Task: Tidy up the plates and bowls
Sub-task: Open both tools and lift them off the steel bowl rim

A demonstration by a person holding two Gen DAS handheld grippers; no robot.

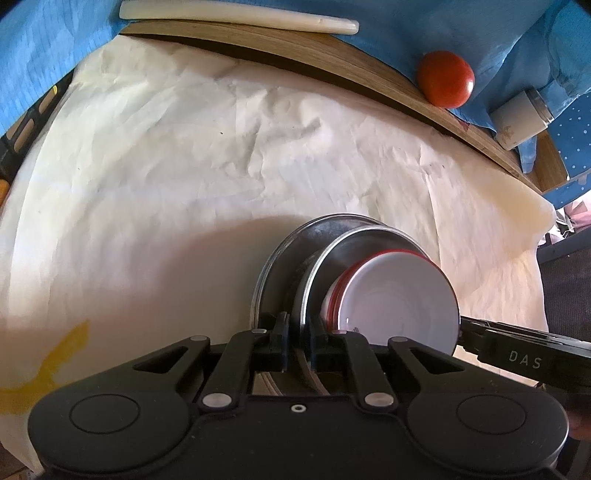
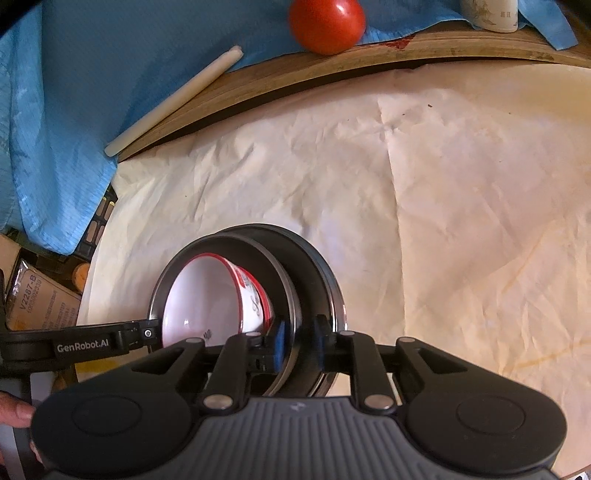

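A nested stack is held above the paper-covered table: a larger steel plate (image 1: 275, 266), a steel bowl (image 1: 332, 258) in it, and a white bowl with a red rim (image 1: 402, 295) inside that. My left gripper (image 1: 298, 341) is shut on the steel bowl's rim. In the right wrist view my right gripper (image 2: 300, 341) is shut on the rim of the steel bowl (image 2: 258, 254) from the opposite side, with the steel plate (image 2: 317, 258) behind it and the white bowl (image 2: 207, 295) inside. Each gripper shows at the edge of the other's view.
Crumpled cream paper (image 1: 221, 166) covers the round wooden table (image 1: 332, 62). At the back lie a red tomato (image 1: 445, 78), a white stick (image 1: 236, 16), a white cup (image 1: 519, 118) and blue cloth (image 2: 74, 92). Boxes (image 2: 33, 299) sit off the left edge.
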